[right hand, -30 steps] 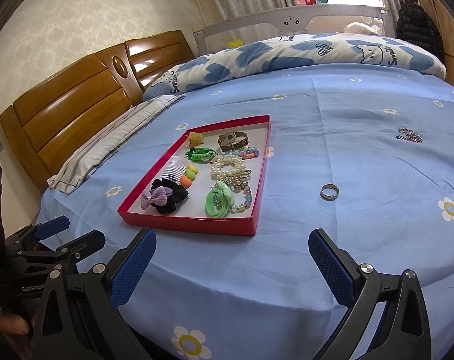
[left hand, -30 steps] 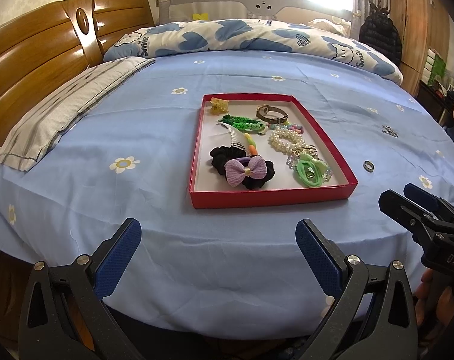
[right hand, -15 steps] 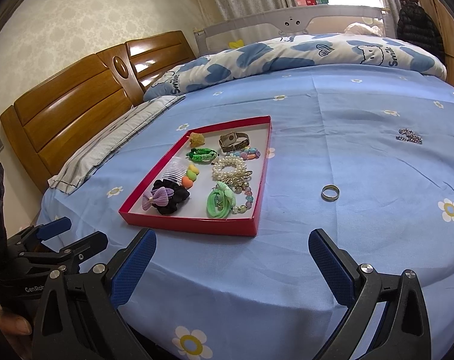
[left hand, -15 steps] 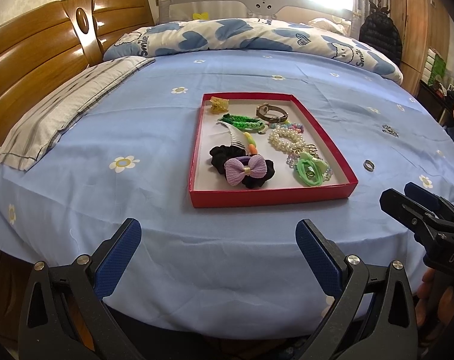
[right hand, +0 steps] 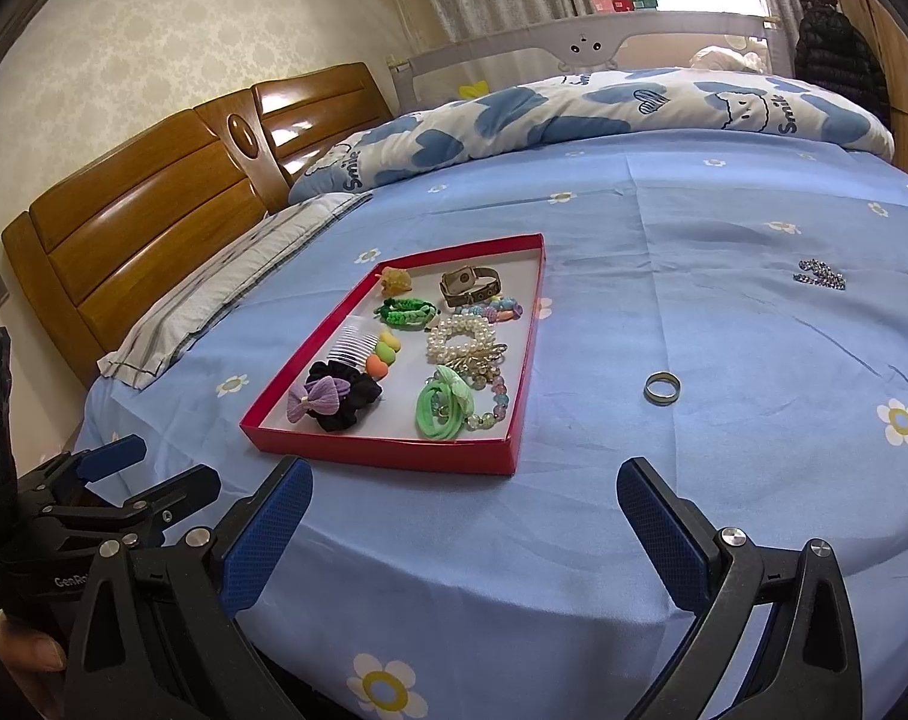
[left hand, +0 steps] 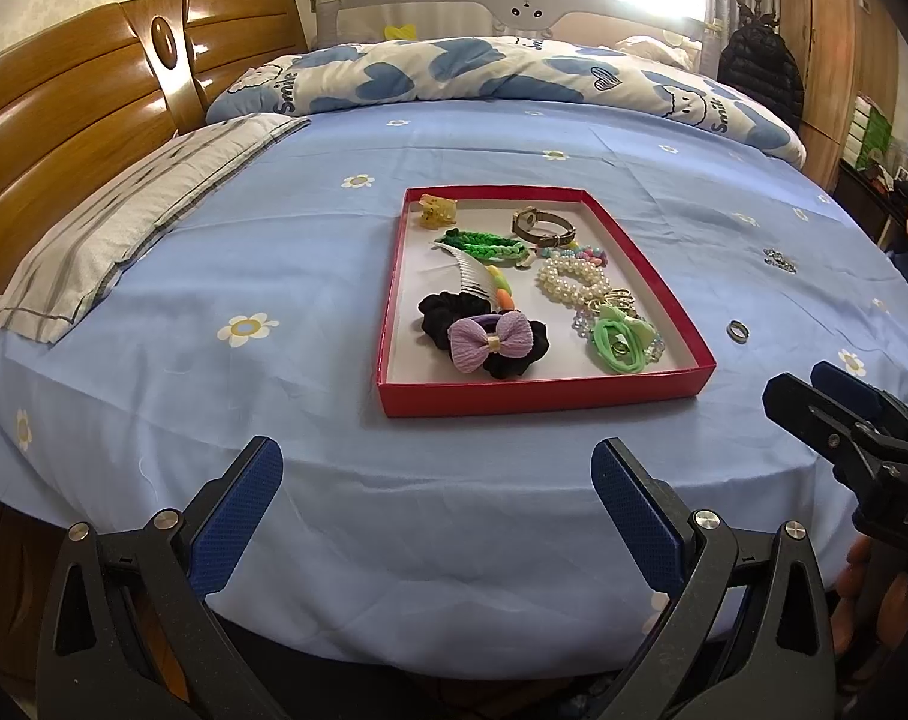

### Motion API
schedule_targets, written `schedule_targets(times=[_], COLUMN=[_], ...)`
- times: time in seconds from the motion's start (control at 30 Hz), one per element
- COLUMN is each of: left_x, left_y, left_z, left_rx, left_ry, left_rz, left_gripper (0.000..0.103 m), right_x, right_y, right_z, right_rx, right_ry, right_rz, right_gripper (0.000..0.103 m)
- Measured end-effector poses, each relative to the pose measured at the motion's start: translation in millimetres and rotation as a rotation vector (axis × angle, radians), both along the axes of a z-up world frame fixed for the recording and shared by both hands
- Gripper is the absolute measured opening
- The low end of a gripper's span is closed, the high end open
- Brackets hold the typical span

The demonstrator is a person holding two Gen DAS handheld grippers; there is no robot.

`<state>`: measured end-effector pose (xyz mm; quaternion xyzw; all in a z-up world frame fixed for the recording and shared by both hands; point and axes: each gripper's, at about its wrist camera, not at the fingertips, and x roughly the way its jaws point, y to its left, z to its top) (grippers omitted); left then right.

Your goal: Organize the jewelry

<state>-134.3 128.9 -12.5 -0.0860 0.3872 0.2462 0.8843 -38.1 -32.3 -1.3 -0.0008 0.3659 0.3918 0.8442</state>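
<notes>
A red tray [left hand: 544, 390] [right hand: 388, 456] lies on the blue bed sheet and holds hair ties, a comb, a pearl bracelet, a watch and bead strings. A metal ring [left hand: 737, 330] [right hand: 661, 387] lies on the sheet right of the tray. A sparkly clip [left hand: 779, 258] [right hand: 821, 274] lies farther back right. My left gripper [left hand: 436, 507] is open and empty, near the bed's front edge before the tray. My right gripper [right hand: 463, 519] is open and empty, before the tray's right corner. Each gripper shows in the other's view [left hand: 838, 414] [right hand: 118, 480].
A striped pillow [left hand: 130, 228] lies at the left by the wooden headboard [left hand: 64, 108]. A blue-and-white duvet [left hand: 502, 72] is bunched along the far side. A wardrobe [left hand: 832, 48] stands at the right.
Both grippers have barely moved; the right one has edged slightly toward the tray. Nothing on the bed has shifted.
</notes>
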Motion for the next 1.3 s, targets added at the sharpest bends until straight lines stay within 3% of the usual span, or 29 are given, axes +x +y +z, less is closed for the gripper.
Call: schedule_targets(times=[1.3], left_x=[5.6], left_y=[0.9], left_z=[-1.0], left_rx=[-0.002], left_ry=[0.003], left_rz=[-0.004], left_gripper=[0.103], right_x=[1.2], right_y=[-0.9], right_z=[0.1], right_rx=[0.005], right_ry=[0.001], right_rz=[0.004], right_gripper=[0.103])
